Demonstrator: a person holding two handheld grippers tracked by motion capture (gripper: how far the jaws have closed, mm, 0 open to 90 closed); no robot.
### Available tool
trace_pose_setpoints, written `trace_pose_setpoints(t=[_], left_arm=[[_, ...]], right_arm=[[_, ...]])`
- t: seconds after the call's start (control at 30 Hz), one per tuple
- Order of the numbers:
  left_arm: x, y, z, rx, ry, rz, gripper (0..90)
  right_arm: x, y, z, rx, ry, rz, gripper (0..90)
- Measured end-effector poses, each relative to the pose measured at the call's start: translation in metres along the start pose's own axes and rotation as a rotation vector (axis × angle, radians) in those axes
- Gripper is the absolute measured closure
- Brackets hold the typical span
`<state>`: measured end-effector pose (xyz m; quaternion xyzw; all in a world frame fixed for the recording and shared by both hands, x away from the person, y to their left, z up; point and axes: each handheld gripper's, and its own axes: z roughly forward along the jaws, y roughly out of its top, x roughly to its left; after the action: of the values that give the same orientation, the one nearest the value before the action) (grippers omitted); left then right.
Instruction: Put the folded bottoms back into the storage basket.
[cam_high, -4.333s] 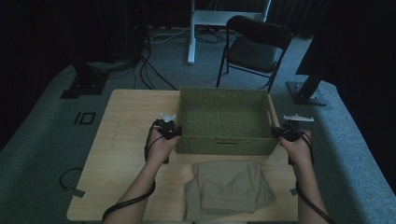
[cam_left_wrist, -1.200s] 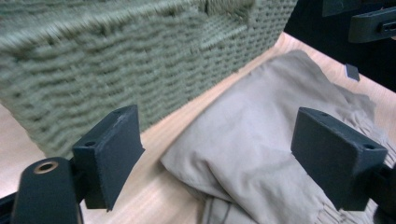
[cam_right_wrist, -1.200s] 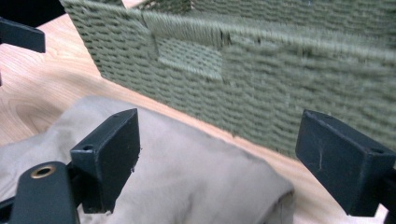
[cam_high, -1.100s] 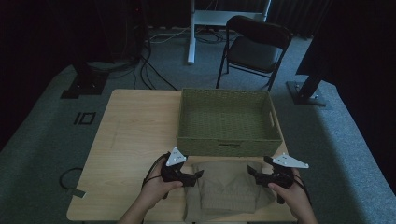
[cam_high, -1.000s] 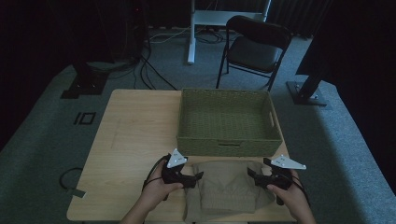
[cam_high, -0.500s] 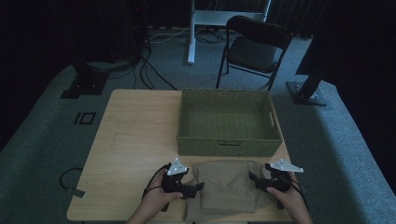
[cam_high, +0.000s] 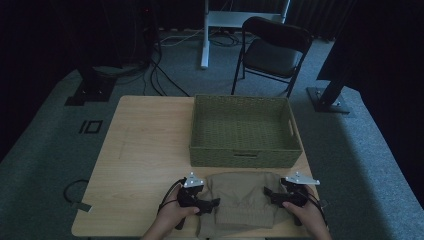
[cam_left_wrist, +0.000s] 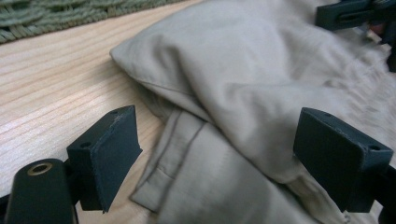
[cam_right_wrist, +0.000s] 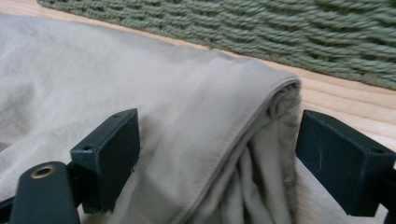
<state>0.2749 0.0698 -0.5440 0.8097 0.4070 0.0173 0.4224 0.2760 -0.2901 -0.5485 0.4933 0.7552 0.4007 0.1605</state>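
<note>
A folded khaki garment (cam_high: 242, 202) lies at the table's near edge, just in front of a green woven basket (cam_high: 245, 131). My left gripper (cam_high: 212, 204) is at the garment's left side, open, its jaws straddling the folded edge of the garment (cam_left_wrist: 224, 126). My right gripper (cam_high: 268, 193) is at the garment's right side, also open, with the doubled corner of the garment (cam_right_wrist: 219, 135) between its jaws. In the left gripper view the right gripper (cam_left_wrist: 355, 14) shows across the cloth. The basket's wall (cam_right_wrist: 261, 28) rises right behind the cloth in the right gripper view.
The wooden table (cam_high: 145, 150) has bare room left of the basket. A black folding chair (cam_high: 272, 52), a white stand (cam_high: 207, 30) and cables lie on the carpet beyond the table. A dark post base (cam_high: 330, 97) stands at the right.
Both grippers came from the basket's sides down to the near edge, then moved inward and low onto the garment's left and right edges.
</note>
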Motion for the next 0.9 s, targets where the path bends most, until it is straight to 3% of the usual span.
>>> trace_pose_setpoints(t=[0.2,0.4,0.57,0.67,0.77,0.9], left_arm=[[0.003,0.002,0.007,-0.007,0.023,-0.003,15.2],[-0.002,0.002,0.011,0.001,0.037,0.047,15.3],[-0.005,0.004,0.016,0.005,0.038,0.118,16.8],[-0.006,0.005,0.020,-0.009,0.019,0.156,27.0],[-0.005,0.007,0.023,-0.013,0.011,0.154,42.4],[-0.005,0.012,0.028,-0.003,0.004,0.176,57.7]], right_arm=[[0.002,-0.002,0.004,0.029,0.006,-0.012,13.5],[0.004,-0.003,0.004,0.045,0.000,-0.041,13.9],[0.004,-0.006,0.004,0.034,-0.010,-0.058,14.0],[0.007,-0.007,0.004,0.039,-0.033,-0.069,15.1],[0.010,-0.007,0.003,0.037,-0.062,-0.065,20.1],[0.012,-0.008,0.000,0.035,-0.056,-0.076,36.9]])
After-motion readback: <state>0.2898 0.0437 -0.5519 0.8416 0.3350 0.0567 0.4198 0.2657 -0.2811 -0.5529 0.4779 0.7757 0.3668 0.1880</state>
